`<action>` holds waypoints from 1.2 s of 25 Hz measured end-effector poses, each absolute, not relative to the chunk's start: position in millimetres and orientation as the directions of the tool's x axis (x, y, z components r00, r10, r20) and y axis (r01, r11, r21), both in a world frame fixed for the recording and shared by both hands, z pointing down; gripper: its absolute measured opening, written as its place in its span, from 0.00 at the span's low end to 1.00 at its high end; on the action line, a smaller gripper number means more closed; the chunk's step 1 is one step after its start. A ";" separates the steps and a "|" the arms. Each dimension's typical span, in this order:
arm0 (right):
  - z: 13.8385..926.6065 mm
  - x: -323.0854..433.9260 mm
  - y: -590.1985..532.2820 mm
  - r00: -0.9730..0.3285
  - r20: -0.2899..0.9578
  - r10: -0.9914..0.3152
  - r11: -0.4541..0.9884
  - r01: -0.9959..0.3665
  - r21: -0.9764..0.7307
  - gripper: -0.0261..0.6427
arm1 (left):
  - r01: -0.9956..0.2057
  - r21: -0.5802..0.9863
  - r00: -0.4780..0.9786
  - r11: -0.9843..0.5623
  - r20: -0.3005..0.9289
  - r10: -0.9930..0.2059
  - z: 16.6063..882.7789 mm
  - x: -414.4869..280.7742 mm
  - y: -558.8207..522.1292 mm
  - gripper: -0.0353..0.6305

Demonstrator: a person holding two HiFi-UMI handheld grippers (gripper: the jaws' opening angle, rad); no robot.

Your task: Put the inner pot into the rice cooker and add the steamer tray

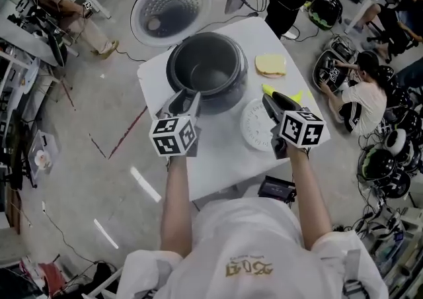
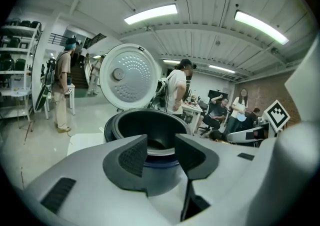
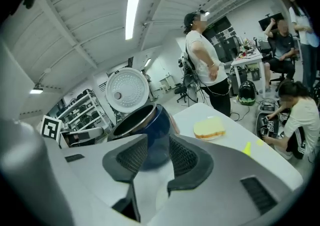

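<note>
The inner pot (image 1: 205, 65) sits inside the rice cooker (image 1: 213, 97) at the centre of the head view, and the cooker's lid (image 1: 170, 8) stands open at the upper left. The white steamer tray (image 1: 254, 127) lies flat on the counter (image 1: 218, 159) just right of the cooker, partly covered by the right gripper (image 1: 271, 101). A yellow sponge (image 1: 270, 64) lies above the tray. Both the left gripper (image 1: 188, 100) and the right one are released (jaws apart, nothing between the pads), and both point toward the cooker.
</note>
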State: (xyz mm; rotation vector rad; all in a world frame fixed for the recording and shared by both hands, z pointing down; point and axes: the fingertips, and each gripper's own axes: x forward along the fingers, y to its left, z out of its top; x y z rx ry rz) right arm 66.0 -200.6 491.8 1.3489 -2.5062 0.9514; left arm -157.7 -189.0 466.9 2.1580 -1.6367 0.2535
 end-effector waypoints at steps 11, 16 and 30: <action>542.8 104.3 -105.2 -0.456 0.488 -0.744 0.233 -0.862 -0.450 0.26 | -0.898 0.290 0.431 -0.332 0.417 -0.801 500.9 -126.1 -111.9 0.33; 557.2 120.8 -84.7 -0.420 0.520 -0.744 0.194 -0.880 -0.434 0.27 | -0.866 0.343 0.491 -0.365 0.444 -0.749 524.4 -101.1 -97.5 0.34; 620.9 187.9 -101.8 -0.420 0.621 -0.662 0.164 -0.889 -0.427 0.28 | -0.859 0.435 0.501 -0.271 0.598 -0.625 612.1 -34.4 -95.9 0.32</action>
